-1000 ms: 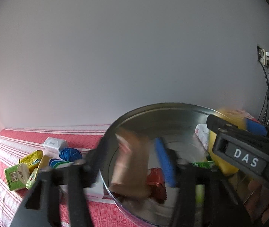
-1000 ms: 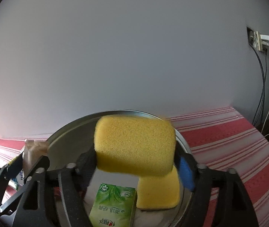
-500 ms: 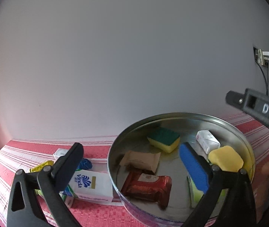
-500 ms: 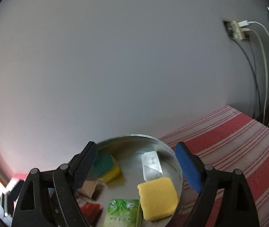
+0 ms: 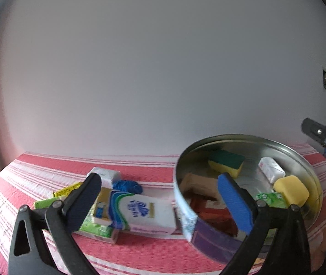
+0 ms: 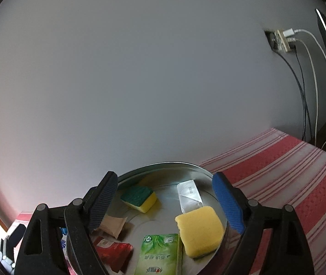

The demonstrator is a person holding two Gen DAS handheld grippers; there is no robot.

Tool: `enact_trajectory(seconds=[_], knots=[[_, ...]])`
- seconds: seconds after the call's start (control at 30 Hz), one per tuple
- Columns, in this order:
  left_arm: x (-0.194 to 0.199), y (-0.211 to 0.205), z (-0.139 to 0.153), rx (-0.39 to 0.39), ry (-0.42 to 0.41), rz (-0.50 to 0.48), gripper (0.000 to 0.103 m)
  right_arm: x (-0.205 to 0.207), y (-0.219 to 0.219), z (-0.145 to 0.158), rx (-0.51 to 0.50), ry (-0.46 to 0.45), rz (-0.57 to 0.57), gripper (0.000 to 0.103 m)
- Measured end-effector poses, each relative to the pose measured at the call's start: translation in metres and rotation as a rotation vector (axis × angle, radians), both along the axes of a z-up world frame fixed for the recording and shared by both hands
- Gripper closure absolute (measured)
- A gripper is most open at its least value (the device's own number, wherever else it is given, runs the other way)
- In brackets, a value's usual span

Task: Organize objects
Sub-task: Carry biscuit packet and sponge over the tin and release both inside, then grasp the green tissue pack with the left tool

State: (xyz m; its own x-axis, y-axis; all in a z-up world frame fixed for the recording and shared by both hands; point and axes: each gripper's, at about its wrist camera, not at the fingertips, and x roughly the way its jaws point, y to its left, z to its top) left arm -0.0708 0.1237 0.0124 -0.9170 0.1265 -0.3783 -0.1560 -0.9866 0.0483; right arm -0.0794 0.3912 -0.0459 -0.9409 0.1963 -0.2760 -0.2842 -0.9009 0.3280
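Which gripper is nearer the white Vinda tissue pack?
Left. The left gripper hovers open right above the white Vinda tissue pack; the right gripper is over the round tin.

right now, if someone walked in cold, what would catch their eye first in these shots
The round metal tin on the red striped cloth, holding a plain yellow sponge near its right rim and a green-topped sponge towards the back. Then the jumble of packets left of the tin, a white tissue pack lying nearest it.
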Motion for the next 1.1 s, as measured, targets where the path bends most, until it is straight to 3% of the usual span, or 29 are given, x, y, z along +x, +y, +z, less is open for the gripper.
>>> enact_trajectory(seconds=[0.17,0.33,0.63,0.87,1.1], knots=[[0.004,-0.020,0.001,-0.003,0.004,0.032,0.000,0.011,-0.017,-0.002,0.057,0.100,-0.061,0.017],[0.005,-0.036,-0.001,-0.012,0.030,0.064,0.000,0.016,-0.034,-0.004,0.098,0.137,-0.062,0.017],[-0.001,-0.071,-0.003,0.017,-0.003,0.091,0.000,0.016,-0.058,-0.012,0.144,0.112,-0.026,0.017],[-0.006,-0.096,-0.010,-0.068,0.003,0.099,0.000,0.023,-0.075,-0.011,0.181,0.104,-0.032,0.017],[-0.030,-0.146,-0.019,-0.010,-0.121,0.103,0.000,0.029,-0.090,-0.012,0.176,0.075,-0.006,0.017]])
